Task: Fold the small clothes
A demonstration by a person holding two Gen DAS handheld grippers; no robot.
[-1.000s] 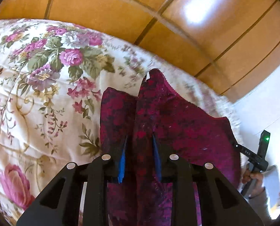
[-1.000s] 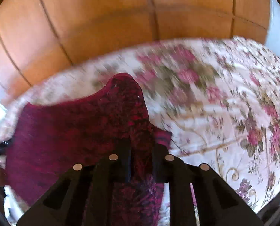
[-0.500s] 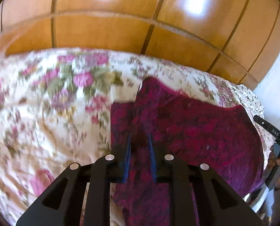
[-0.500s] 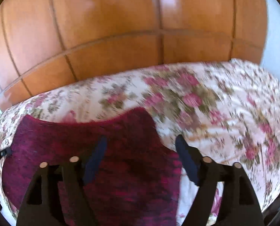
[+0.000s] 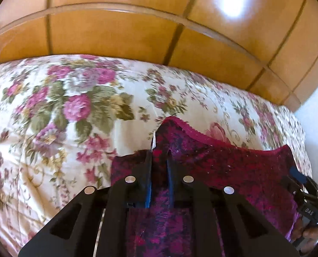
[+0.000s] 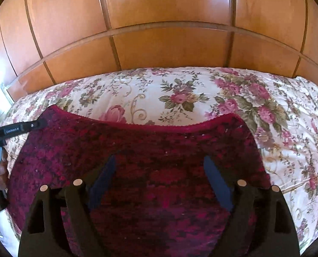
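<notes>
Pinching the crimson garment (image 5: 234,171) with my left gripper (image 5: 159,167).
My right gripper (image 6: 159,171) hovers spread wide over it, gripping nothing; the garment lies on the floral bedspread (image 6: 201,85).

Magenta-and-black knit garment (image 6: 150,156), spread flat on floral bedspread (image 6: 201,90)

- Bright, warm daylight, probably from a window at the side.
- Two white glare patches on the glossy wooden wardrobe doors (image 5: 229,4).
- Slight motion blur across the floral bedspread (image 5: 77,107) in left wrist view.
- Strong fisheye bending, dark vignetted corners.
</notes>
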